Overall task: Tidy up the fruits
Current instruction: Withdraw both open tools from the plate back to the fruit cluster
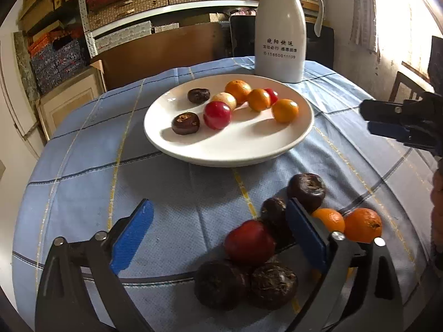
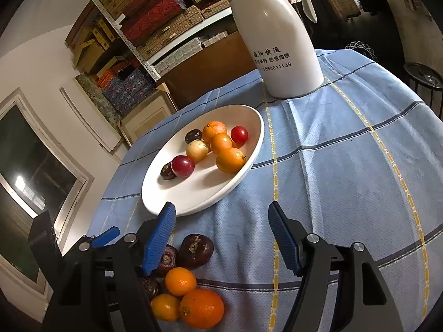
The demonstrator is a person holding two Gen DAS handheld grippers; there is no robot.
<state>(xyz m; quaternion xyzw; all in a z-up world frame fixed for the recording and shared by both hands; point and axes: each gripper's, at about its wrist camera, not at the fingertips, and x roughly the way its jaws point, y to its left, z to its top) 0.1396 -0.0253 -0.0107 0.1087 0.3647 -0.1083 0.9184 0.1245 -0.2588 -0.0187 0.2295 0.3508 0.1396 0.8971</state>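
The left claw hangs low over the table with its blue pads spread wide apart and nothing between them; its right pad stands just in front of a loose cluster of fruit on the cloth: a red fruit, several dark brown fruits and two oranges. The right claw is likewise spread apart and empty, held above the same cluster, where a dark fruit lies beside its left pad and three oranges lie nearer the camera. Farther out, a white plate sits on the blue checked tablecloth and carries three oranges, two red fruits, one pale fruit and two dark fruits. Behind the plate stands a white jug with printed lettering. Shelves of boxes fill the background.
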